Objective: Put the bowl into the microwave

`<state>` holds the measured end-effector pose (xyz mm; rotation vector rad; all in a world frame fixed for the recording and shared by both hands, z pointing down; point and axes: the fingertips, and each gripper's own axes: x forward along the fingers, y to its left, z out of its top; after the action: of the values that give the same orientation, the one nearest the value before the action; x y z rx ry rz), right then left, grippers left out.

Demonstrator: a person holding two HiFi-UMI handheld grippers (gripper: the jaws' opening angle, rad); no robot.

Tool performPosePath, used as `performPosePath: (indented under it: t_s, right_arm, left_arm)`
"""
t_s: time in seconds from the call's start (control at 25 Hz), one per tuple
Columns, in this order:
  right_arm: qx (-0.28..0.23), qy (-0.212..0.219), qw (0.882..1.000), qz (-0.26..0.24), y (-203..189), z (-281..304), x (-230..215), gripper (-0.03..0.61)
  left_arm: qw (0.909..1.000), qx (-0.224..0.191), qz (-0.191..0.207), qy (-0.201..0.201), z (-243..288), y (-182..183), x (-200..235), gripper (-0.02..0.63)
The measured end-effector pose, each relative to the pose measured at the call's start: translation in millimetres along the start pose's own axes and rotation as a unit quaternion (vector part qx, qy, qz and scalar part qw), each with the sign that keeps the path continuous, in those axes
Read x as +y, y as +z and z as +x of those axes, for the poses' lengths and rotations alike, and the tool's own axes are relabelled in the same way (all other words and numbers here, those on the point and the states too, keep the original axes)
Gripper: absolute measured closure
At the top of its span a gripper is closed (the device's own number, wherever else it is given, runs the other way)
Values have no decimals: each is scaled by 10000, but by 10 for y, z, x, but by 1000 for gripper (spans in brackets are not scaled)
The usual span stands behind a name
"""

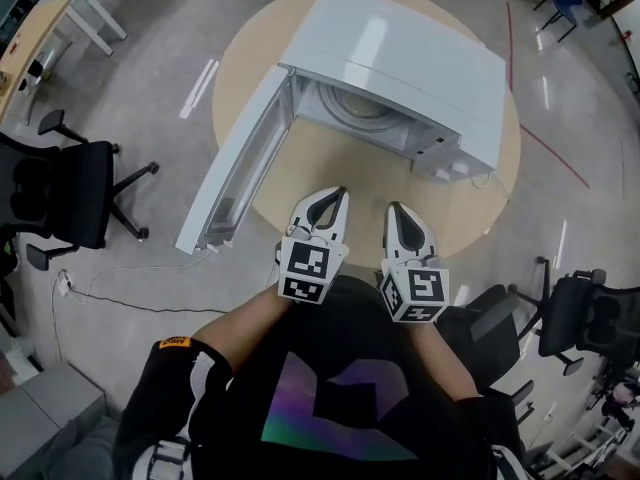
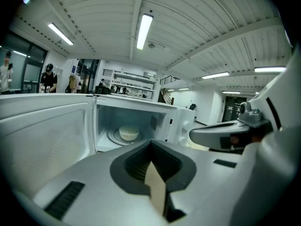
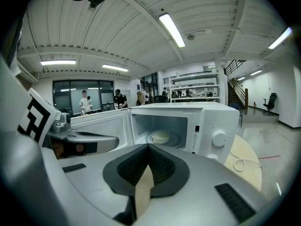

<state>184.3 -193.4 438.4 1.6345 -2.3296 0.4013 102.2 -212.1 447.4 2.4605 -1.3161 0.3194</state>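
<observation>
Head view, left gripper (image 1: 337,197), right gripper (image 1: 395,209), jaws clenched empty, bowl (image 3: 160,136) inside microwave (image 1: 400,68) ahead.

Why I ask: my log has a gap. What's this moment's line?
bowl: inside microwave | door: open | left gripper: shut, empty | right gripper: shut, empty

The microwave (image 1: 400,68) has a smooth, glossy white casing — the bowl (image 2: 129,133) looks smooth, glazed, cream. The table (image 1: 330,168) is matt and wood-toned; the floor (image 1: 150,98) is polished, reflective.
</observation>
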Motion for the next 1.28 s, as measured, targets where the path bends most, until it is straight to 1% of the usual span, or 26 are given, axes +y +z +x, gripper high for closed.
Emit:
performPosePath:
  t_s: [0.16, 0.28, 0.4, 0.72, 0.88, 1.08, 1.28]
  right_arm:
    - [-49, 207, 9998, -42, -31, -209, -46, 561]
    - [-161, 405, 9990, -91, -24, -370, -50, 561]
    - [-261, 579, 9980, -53, -50, -543, -64, 561]
    - [-444, 876, 9952, 12, -118, -946, -93, 561]
    - [-422, 1036, 9937, -5, -205, -1125, -55, 561]
    - [-314, 1179, 9925, -25, -425, -1275, -48, 561]
    - [-317, 1272, 9914, -6, -436, -1399, 3, 561]
  left_arm:
    - [9999, 88, 11, 146, -149, -131, -284, 569]
    - [9995, 25, 38, 309, -267, -141, -443, 569]
    - [9987, -32, -22, 517, -392, -158, -562, 569]
    - [9948, -174, -128, 991, -750, -174, -802, 569]
    - [9938, -95, -198, 1087, -879, -323, -999, 569]
    - [9931, -29, -240, 1146, -980, -528, -1191, 569]
    - [9912, -69, -187, 1312, -1173, -509, -1226, 569]
